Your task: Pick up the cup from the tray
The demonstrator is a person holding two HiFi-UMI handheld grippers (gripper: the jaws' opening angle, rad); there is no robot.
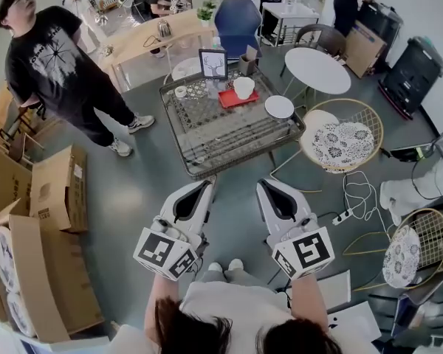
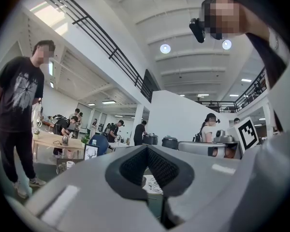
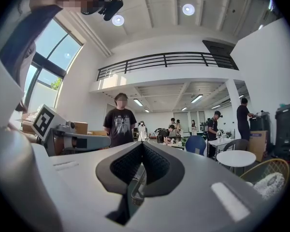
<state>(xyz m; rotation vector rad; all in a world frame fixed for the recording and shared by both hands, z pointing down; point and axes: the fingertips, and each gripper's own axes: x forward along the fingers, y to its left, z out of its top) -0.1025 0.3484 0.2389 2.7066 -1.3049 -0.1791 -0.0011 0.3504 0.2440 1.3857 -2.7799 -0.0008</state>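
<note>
A white cup (image 1: pixel 244 87) stands on a small red tray (image 1: pixel 229 100) at the far side of a low wire-frame table (image 1: pixel 207 150). Both grippers are held side by side short of the table's near edge, well apart from the cup. My left gripper (image 1: pixel 207 184) has its jaws shut with nothing between them, and so does my right gripper (image 1: pixel 261 186). In the left gripper view the closed tips of the left gripper (image 2: pixel 147 148) point level towards the table. In the right gripper view the right gripper (image 3: pixel 143 144) is likewise closed and empty.
On the table are a framed deer picture (image 1: pixel 213 63), a small white cup (image 1: pixel 181 91) and a white disc (image 1: pixel 279 106). A person in a black T-shirt (image 1: pixel 55 65) stands left. Cardboard boxes (image 1: pixel 55 190) sit at left, a wicker chair (image 1: pixel 343 142) and a power strip (image 1: pixel 343 216) at right.
</note>
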